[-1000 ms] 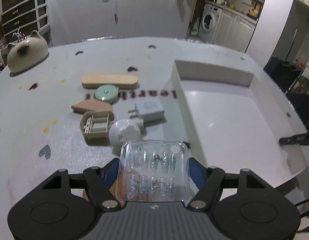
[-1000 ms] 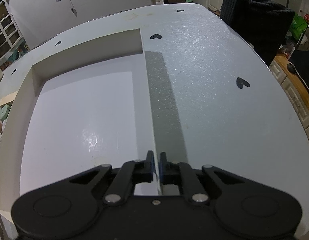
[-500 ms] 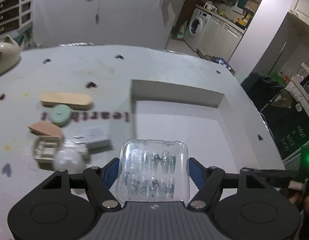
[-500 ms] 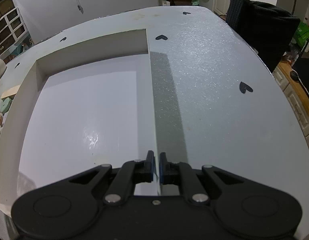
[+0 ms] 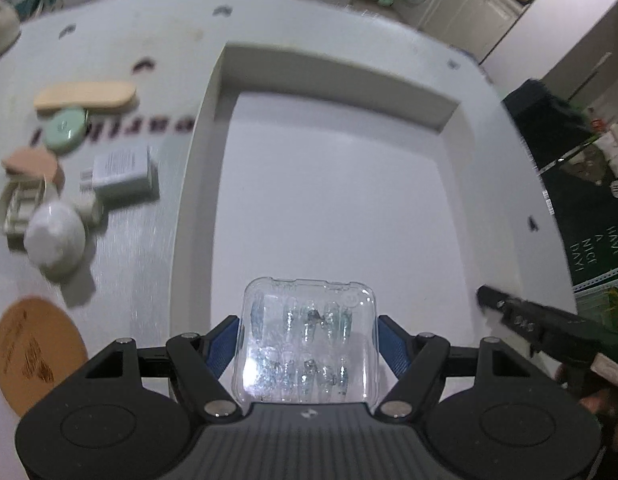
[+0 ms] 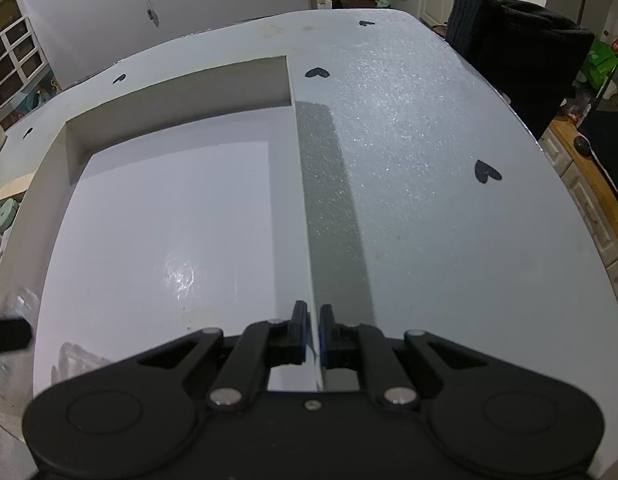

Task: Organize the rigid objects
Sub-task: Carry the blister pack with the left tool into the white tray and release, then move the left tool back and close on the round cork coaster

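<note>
Left gripper [image 5: 308, 334] clamped on a clear case [image 5: 309, 340], blue pads pressing its two sides. Case has rows of small glassy pieces inside, too blurred to identify. It hangs over the near end of the white tray [image 5: 489, 208], above the tray floor; can't tell if it's touching the floor

Right gripper [image 6: 313, 330] pinched on the tray's right wall [image 6: 305, 216], one finger inside the tray, one outside, wall edge running straight between them. Same gripper visible from the left wrist as a black finger [image 5: 509, 312] at the tray's right wall

Tray sits on a white table [image 6: 429, 160] with black heart marks [image 6: 487, 171]. Tray floor is bare white with a glare spot

Left of the tray, on the table, a loose cluster:
- tan flat bar [image 5: 85, 96], farthest
- green round disc [image 5: 65, 133], just in front of the bar, touching or nearly
- pink wedge piece [image 5: 33, 164]
- white charger plug [image 5: 121, 170], beside the tray's left wall
- beige frame piece [image 5: 19, 208]
- white dome [image 5: 55, 236], against the frame piece
- brown round coaster [image 5: 33, 348], nearest, apart from the rest

Cream teapot [image 5: 1, 28] at the far left table edge, mostly cut off. Black fabric [image 6: 521, 60] draped past the far right table edge
</note>
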Motion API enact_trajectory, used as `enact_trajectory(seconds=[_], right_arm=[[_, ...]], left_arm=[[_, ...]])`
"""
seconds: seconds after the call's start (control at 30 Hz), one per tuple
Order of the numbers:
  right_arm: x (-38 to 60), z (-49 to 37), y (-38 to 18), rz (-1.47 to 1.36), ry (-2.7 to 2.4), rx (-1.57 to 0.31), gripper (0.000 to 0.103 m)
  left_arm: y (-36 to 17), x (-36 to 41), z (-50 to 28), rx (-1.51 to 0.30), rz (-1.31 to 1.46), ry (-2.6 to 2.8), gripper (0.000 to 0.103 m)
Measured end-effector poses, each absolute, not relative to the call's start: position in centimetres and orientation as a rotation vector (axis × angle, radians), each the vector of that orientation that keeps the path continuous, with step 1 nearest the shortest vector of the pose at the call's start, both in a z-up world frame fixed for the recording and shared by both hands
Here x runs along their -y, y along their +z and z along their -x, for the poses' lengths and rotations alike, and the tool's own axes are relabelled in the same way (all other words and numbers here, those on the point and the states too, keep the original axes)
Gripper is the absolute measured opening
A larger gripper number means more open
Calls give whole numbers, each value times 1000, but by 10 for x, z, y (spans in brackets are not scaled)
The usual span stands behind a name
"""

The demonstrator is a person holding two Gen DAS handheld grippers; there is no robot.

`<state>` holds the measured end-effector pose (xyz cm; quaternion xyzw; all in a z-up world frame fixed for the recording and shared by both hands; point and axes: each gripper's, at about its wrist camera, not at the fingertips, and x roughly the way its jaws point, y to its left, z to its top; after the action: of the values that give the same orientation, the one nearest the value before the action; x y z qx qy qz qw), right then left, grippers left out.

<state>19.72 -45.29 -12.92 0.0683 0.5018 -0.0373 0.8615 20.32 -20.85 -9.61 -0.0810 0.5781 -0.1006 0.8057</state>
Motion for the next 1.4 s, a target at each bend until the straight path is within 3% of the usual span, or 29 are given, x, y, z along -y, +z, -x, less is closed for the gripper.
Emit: enact_trajectory(seconds=[0.53,0.67,0.87,1.17,1.4], right_arm=[[449,-197,-128,-125,-80,-1055,9],[449,-197,-128,-123,-79,-1054,9],[449,-197,-128,-121,-77,-1055,9],[449,-197,-128,-118,-78,-1053,9],[448,-197,-128,-114,-77,-1053,9]], left_arm=[[-117,213,-211,-1344,164,-162,75],[-117,213,-211,-1347,155,-158,89],[-116,215,-210,-1351,158,-185,96],[-93,212,-198,-1259,151,-237,102],[-53,194,-186,-1081,157,-246,103]])
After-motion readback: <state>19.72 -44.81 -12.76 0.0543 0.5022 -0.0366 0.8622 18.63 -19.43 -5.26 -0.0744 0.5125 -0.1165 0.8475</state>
